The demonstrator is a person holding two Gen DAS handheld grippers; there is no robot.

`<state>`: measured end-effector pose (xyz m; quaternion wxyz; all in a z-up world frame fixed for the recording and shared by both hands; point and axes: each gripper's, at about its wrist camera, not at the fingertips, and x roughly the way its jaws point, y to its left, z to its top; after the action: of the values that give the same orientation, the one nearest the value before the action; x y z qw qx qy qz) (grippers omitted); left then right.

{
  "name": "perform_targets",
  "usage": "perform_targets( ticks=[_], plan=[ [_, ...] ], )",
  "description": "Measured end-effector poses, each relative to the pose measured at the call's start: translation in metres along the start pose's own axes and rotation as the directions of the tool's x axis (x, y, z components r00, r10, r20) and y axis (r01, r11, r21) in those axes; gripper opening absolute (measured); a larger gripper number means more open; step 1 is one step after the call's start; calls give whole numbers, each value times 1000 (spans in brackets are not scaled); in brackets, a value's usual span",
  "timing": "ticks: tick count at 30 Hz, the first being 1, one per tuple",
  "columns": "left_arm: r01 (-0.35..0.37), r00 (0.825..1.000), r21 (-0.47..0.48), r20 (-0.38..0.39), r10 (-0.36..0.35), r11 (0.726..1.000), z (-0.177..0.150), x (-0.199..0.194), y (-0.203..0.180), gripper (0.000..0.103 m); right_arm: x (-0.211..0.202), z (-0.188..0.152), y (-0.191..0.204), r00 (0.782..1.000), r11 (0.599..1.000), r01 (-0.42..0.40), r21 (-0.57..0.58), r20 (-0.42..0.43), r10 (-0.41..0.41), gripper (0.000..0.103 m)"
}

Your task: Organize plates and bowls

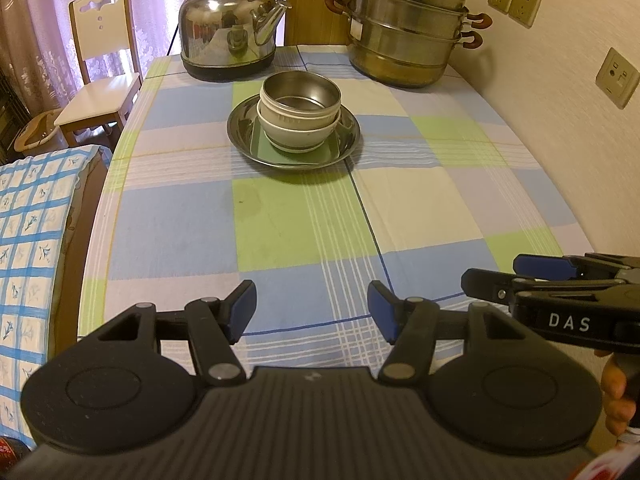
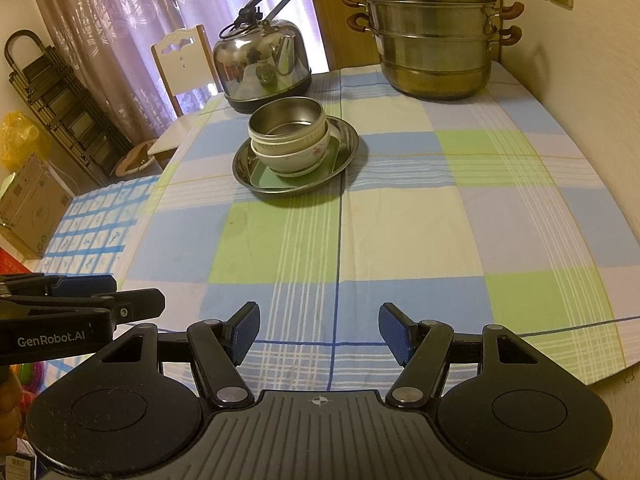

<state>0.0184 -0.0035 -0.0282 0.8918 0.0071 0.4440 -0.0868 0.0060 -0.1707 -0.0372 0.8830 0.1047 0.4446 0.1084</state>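
Observation:
A round steel plate (image 1: pixel 348 146) (image 2: pixel 348 152) sits mid-table with a green square plate (image 1: pixel 328 156) (image 2: pixel 264 180) in it. On that stands a white bowl (image 1: pixel 296 134) with a flower print (image 2: pixel 300 160), and a steel bowl (image 1: pixel 300 94) (image 2: pixel 286 120) is nested on top. My left gripper (image 1: pixel 312 312) is open and empty above the near table edge, far from the stack. My right gripper (image 2: pixel 318 334) is open and empty too, beside it. Each gripper shows in the other's view, the right one (image 1: pixel 520 278) and the left one (image 2: pixel 108 294).
A steel kettle (image 1: pixel 228 32) (image 2: pixel 262 68) and a tiered steamer pot (image 1: pixel 404 28) (image 2: pixel 432 40) stand at the table's far end. A checked cloth (image 1: pixel 280 220) covers the table. A wall is on the right, a white chair (image 1: pixel 100 84) and a blue-checked surface (image 1: pixel 32 240) on the left.

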Motion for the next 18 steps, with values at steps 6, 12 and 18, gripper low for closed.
perform_targets(
  ticks=[6, 12, 18],
  plan=[
    [0, 1000, 0, 1, 0, 1000, 0, 0, 0, 59, 0, 0, 0, 1000, 1000, 0, -1, 0, 0, 66],
    [1, 1000, 0, 0, -1, 1000, 2, 0, 0, 59, 1, 1, 1, 1000, 1000, 0, -1, -1, 0, 66],
    [0, 1000, 0, 1, 0, 1000, 2, 0, 0, 59, 1, 2, -1, 1000, 1000, -1, -3, -2, 1, 66]
  ],
)
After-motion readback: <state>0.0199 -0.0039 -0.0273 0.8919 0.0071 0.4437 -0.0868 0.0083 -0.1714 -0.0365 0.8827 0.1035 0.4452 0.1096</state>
